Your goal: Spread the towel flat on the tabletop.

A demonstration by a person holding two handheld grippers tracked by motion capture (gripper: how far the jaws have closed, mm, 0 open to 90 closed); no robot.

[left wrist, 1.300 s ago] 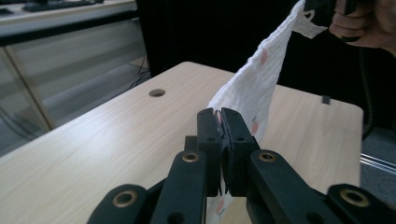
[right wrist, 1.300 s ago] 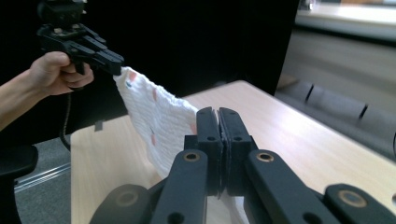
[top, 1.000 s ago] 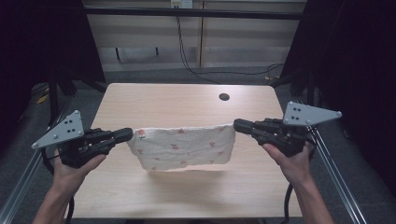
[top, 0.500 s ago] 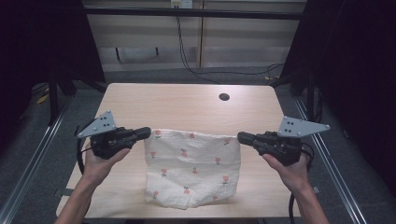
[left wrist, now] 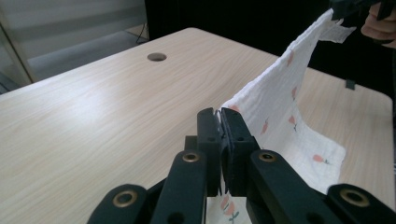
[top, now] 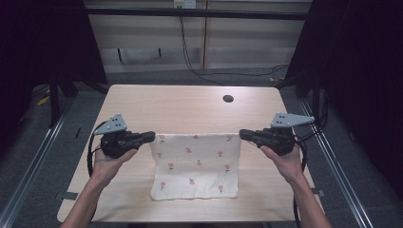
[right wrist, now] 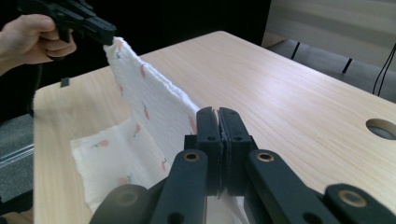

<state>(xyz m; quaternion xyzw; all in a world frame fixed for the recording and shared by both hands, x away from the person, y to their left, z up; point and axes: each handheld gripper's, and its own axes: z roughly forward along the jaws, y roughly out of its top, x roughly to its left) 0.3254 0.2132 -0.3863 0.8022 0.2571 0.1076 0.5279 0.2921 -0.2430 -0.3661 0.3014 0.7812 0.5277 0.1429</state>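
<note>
White cloth (top: 196, 164) with small orange flowers is stretched between two grippers above a pale wood table (top: 190, 104); its far edge is held up and taut, while its near half lies flat on the tabletop close to the person's side. Left gripper (top: 151, 136) pinches the cloth's far left corner with jaws pressed together on the fabric, and right gripper (top: 242, 134) pinches the far right corner the same way. Beyond the cloth, a small round hole (top: 228, 99) sits in the table near its far edge.
</note>
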